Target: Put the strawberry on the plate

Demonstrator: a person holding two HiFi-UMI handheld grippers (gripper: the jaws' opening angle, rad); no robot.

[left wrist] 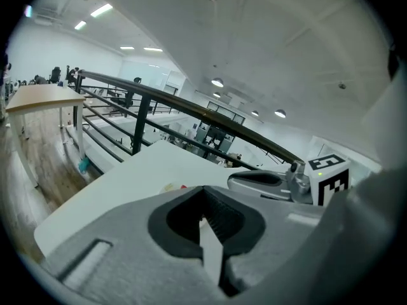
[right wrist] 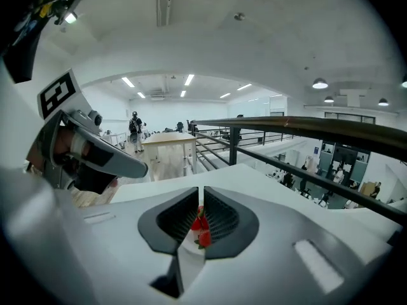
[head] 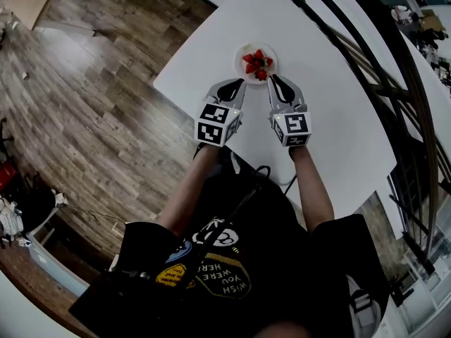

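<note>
A small white plate stands near the far corner of the white table and holds several red strawberries. My left gripper rests just short of the plate's near left rim, jaws together and empty. Just off the near right rim is my right gripper, its jaws drawn to a thin slit. In the right gripper view the strawberries show through that slit, lying beyond the right gripper rather than pinched. The left gripper view has the left gripper shut, with the plate small to its left.
The table's left edge drops to a wooden floor. A dark metal railing runs along the table's far right side. The person's arms and dark shirt fill the near part of the head view.
</note>
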